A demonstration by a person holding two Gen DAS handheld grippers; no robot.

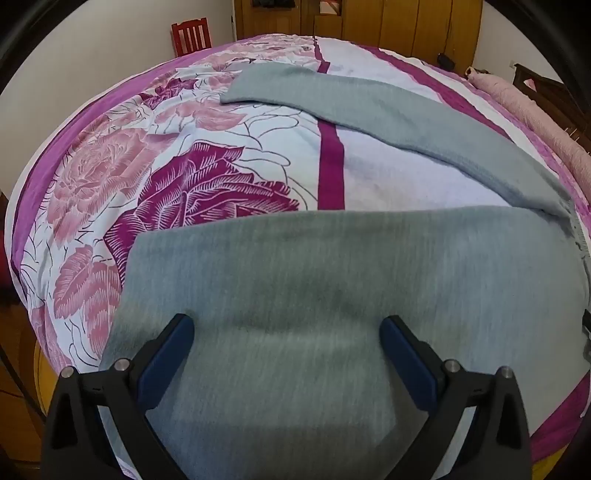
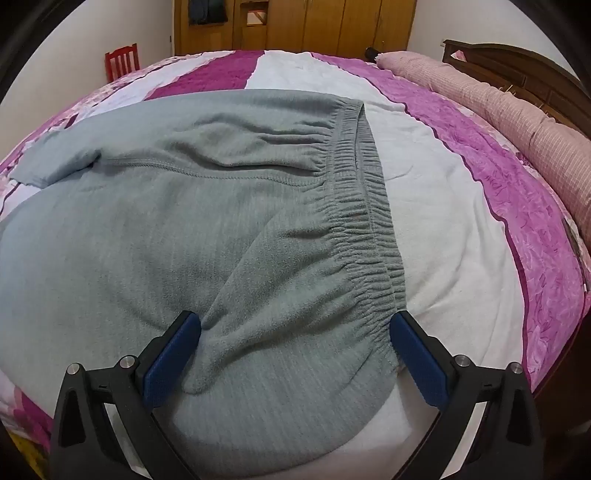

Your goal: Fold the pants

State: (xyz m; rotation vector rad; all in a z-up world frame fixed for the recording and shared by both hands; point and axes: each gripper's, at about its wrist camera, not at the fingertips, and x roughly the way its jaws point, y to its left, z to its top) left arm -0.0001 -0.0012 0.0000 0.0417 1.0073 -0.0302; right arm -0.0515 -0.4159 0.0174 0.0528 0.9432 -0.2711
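Observation:
Grey fleece pants [image 2: 184, 229] lie spread flat on the bed. In the right wrist view the elastic waistband [image 2: 365, 206] runs along the right side and a centre seam [image 2: 207, 170] crosses the seat. My right gripper [image 2: 295, 332] is open, its blue pads [image 2: 417, 354] astride the near waistband corner, just above the cloth. In the left wrist view the near leg [image 1: 314, 280] lies under my open left gripper [image 1: 286, 330], and the far leg [image 1: 388, 107] angles away to the upper left. Neither gripper holds cloth.
The bed has a floral pink, purple and white cover [image 1: 184, 177]. A pink bolster [image 2: 498, 110] lies along the wooden headboard [image 2: 517, 70] at right. A red chair [image 1: 190, 37] and wooden wardrobes [image 2: 295, 26] stand beyond the bed.

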